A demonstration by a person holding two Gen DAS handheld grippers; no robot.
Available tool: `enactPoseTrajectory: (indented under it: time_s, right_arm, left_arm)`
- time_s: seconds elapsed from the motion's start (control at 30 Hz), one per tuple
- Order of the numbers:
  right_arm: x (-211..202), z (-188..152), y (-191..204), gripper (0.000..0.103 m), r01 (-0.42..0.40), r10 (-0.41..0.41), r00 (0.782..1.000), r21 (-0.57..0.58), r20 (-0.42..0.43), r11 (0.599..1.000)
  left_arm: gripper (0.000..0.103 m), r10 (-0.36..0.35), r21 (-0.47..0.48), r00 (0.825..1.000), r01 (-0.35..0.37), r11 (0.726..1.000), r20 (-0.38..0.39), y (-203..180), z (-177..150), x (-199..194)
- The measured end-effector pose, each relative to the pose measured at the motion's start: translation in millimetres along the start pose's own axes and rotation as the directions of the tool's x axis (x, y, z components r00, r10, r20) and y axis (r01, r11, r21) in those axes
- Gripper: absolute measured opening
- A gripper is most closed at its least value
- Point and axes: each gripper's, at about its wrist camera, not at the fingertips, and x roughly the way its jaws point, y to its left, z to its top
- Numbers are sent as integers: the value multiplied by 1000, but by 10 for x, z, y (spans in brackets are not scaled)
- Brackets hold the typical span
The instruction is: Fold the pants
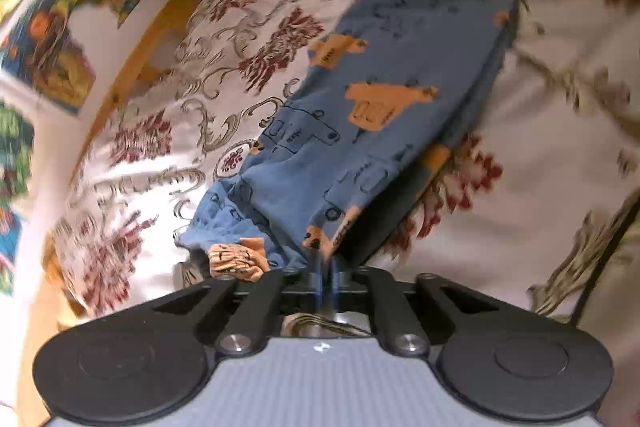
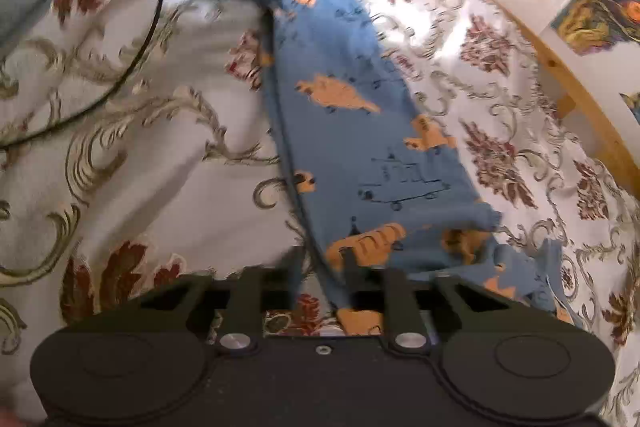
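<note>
Blue pants with orange vehicle print stretched lengthwise over floral bedspread, suspended between both grippers. Left gripper: fingers clenched on one end of pants, fabric pinched between closed tips, gathered cuff just beside. Right gripper: fingers set apart, right finger on fabric edge at near end of pants; firm grasp not confirmable. Opposite gripper visible at far end in each wrist view. Wooden bed rail along bedspread edge; colourful wall pictures beyond. Both views motion-blurred.
</note>
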Motion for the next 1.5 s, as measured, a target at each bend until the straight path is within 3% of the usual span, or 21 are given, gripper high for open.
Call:
enactPoseTrajectory:
  time_s: [0.03, 0.07, 0.13, 0.2, 0.3, 0.37, 0.5, 0.67, 0.77, 0.83, 0.97, 1.13, 1.2, 1.3, 1.33, 1.4, 1.5]
  right_arm:
    - [-43, -23, -41, 53, 15, -15, 1000, 27, 13, 1000]
    - [-80, -48, -85, 68, 31, -32, 999, 55, 23, 998]
    - [-155, -109, -193, 75, 68, -73, 997, 121, 38, 990]
    - [-221, -197, -321, 87, 118, -127, 991, 198, 32, 973]
    - [-347, -378, -544, 101, 170, -186, 982, 334, 17, 927]
    - [-437, -517, -688, 102, 196, -217, 976, 413, 4, 889]
    - [-597, -807, -922, 102, 263, -281, 958, 544, -52, 797]
    - [-837, -1193, -1183, 102, 298, -325, 942, 666, -88, 683]
    - [-903, -1357, -1300, 102, 271, -309, 947, 733, -86, 624]
    - [-908, -1411, -1364, 102, 245, -296, 952, 766, -75, 594]
    - [-843, -1447, -1482, 102, 165, -243, 970, 813, -29, 558]
    - [-630, -1290, -1734, 102, 37, -126, 991, 822, 43, 569]
    - [-547, -1182, -1871, 102, -3, -93, 993, 822, 68, 569]
    - [-367, -1014, -2114, 100, -67, -36, 994, 827, 104, 559]
    - [-304, -956, -2195, 97, -75, -27, 994, 827, 109, 557]
    - [-168, -826, -2325, 83, -69, -21, 995, 824, 98, 562]
    - [55, -650, -2517, 72, -38, -28, 997, 818, 66, 573]
  left_arm:
    - [29, -16, -43, 1000, 16, 999, 0, 29, 20, -33]
    - [37, -27, -102, 1000, 28, 994, 8, 56, 56, -85]
    - [60, -27, -202, 998, 37, 979, 52, 75, 143, -189]
    - [64, -39, -298, 994, 68, 952, 103, 78, 287, -275]
    - [80, -33, -418, 982, 110, 902, 187, 16, 569, -325]
    - [89, -31, -463, 967, 149, 874, 253, -67, 804, -313]
    - [95, -33, -469, 939, 201, 860, 342, -342, 1272, -244]
    - [99, -83, -482, 940, 244, 841, 330, -732, 1791, -2]
    - [100, -69, -482, 961, 195, 854, 266, -953, 1990, 141]
    - [100, -83, -495, 968, 195, 847, 238, -1039, 2064, 228]
    - [97, -124, -530, 959, 246, 811, 255, -1071, 2093, 289]
    - [83, -153, -520, 951, 277, 808, 269, -1099, 2084, 315]
    - [78, -171, -544, 950, 291, 787, 261, -1073, 2052, 366]
    - [71, -206, -608, 939, 336, 719, 276, -984, 1979, 451]
    - [63, -213, -629, 937, 345, 696, 279, -952, 1959, 480]
    - [53, -222, -658, 934, 355, 665, 280, -891, 1921, 524]
    - [36, -226, -680, 932, 362, 637, 285, -813, 1876, 564]
